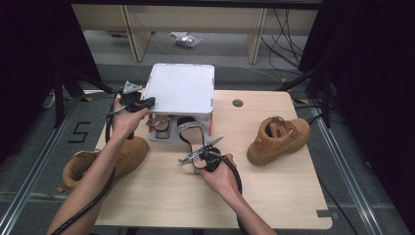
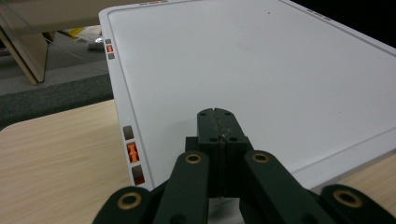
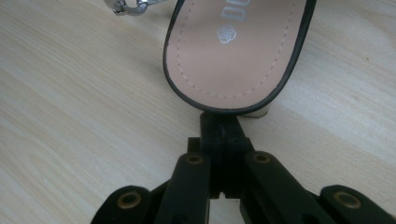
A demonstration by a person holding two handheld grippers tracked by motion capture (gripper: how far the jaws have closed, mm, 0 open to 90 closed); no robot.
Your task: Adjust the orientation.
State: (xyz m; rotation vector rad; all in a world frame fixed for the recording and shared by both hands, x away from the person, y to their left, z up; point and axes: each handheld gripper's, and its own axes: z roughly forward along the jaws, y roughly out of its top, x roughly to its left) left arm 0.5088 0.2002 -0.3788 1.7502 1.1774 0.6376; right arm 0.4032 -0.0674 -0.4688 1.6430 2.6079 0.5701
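Observation:
A white rack (image 1: pixel 180 88) with a flat top stands at the table's far middle. A black sandal (image 1: pixel 190 133) with a tan insole lies half under the rack's front, heel toward me. My right gripper (image 1: pixel 195 157) is shut, and its tips touch the back rim of that sandal's heel (image 3: pixel 233 51); nothing shows between the jaws. Another sandal (image 1: pixel 160 124) sits under the rack at the left. My left gripper (image 1: pixel 145 103) is shut and empty, hovering over the near left corner of the rack's white top (image 2: pixel 261 70).
One tan boot (image 1: pixel 278 139) stands on the table's right side. A second tan boot (image 1: pixel 117 157) lies at the left edge, under my left forearm. The wooden table (image 1: pixel 166 196) has a cable hole (image 1: pixel 238 103) at the back. Cables lie on the floor behind.

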